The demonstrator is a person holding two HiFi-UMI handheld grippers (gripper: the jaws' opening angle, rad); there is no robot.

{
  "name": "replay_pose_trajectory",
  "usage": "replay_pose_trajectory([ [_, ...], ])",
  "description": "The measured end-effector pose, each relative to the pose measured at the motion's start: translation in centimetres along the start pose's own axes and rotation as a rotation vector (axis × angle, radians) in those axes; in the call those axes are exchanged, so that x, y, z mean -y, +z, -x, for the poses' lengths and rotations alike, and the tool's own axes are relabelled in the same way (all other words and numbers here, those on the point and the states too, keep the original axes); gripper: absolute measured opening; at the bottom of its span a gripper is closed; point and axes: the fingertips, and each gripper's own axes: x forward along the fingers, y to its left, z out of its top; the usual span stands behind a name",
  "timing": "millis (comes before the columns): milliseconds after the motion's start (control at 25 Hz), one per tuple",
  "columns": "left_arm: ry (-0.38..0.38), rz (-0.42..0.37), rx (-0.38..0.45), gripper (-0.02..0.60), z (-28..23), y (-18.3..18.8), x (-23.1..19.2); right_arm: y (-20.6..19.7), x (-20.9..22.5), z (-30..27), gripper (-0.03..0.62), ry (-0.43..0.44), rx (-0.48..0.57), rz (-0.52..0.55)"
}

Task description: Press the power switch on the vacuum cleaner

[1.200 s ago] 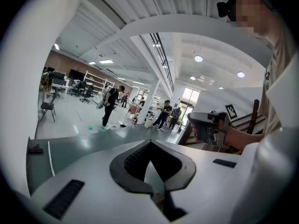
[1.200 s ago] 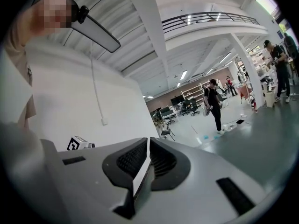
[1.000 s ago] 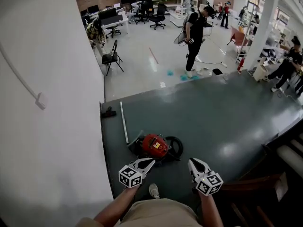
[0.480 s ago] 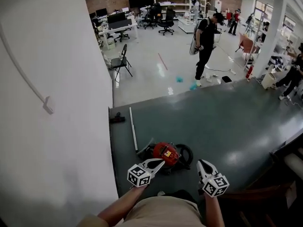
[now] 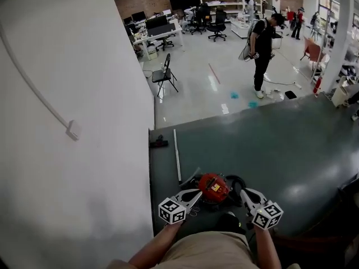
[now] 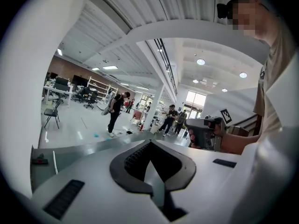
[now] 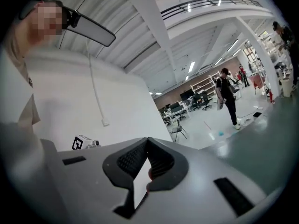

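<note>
The red vacuum cleaner [image 5: 213, 187] lies on the dark green floor just ahead of my body, with a yellow label on top and a black hose [image 5: 236, 182] curled at its right. In the head view my left gripper [image 5: 196, 194] is over its left side and my right gripper [image 5: 243, 193] over its right side, both above it. Both point almost level, so the gripper views show the room beyond. The left gripper [image 6: 150, 143] has its jaws together with nothing held. The right gripper [image 7: 148, 140] also looks shut and empty. No switch can be made out.
A white wall [image 5: 67, 122] with a cable runs close along the left. On the floor lie a white tube [image 5: 176, 156] and a black nozzle [image 5: 159, 143]. Farther off are a folding chair [image 5: 165, 74], a standing person [image 5: 262, 43] and desks.
The whole view has shifted forward and left. The vacuum cleaner, earlier ahead of the grippers, now lies between their tips. Both grippers have stayed shut.
</note>
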Motion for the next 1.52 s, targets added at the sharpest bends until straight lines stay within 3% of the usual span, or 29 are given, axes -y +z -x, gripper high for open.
replay_pose_trajectory([
  [200,0.074,0.012,0.039,0.006,-3.4,2.4,-1.8,3.5,4.4,-3.5,0.011,0.077,-0.042,0.032],
  [360,0.135,0.049,0.001,0.006,-6.7,2.8,-2.8,6.5,7.4,-6.3,0.011,0.148,-0.047,0.054],
  [560,0.161,-0.058,-0.028,0.006,-10.7,3.3,-0.4,7.5,11.1,-6.8,0.011,0.208,-0.088,0.121],
  [760,0.254,0.021,0.017,0.006,-13.0,4.1,-2.4,6.7,15.1,-8.2,0.011,0.257,-0.150,0.150],
  [1080,0.360,0.158,-0.039,0.006,-15.3,-1.0,-5.9,0.3,22.0,-10.2,0.011,0.220,-0.310,0.251],
  [1320,0.372,0.225,-0.106,0.006,-17.1,-6.6,-8.5,-8.2,25.9,-11.9,0.011,0.191,-0.466,0.281],
  [1520,0.382,0.267,-0.158,0.006,-19.0,-12.4,-12.4,-15.7,27.1,-13.9,0.011,0.218,-0.584,0.341],
])
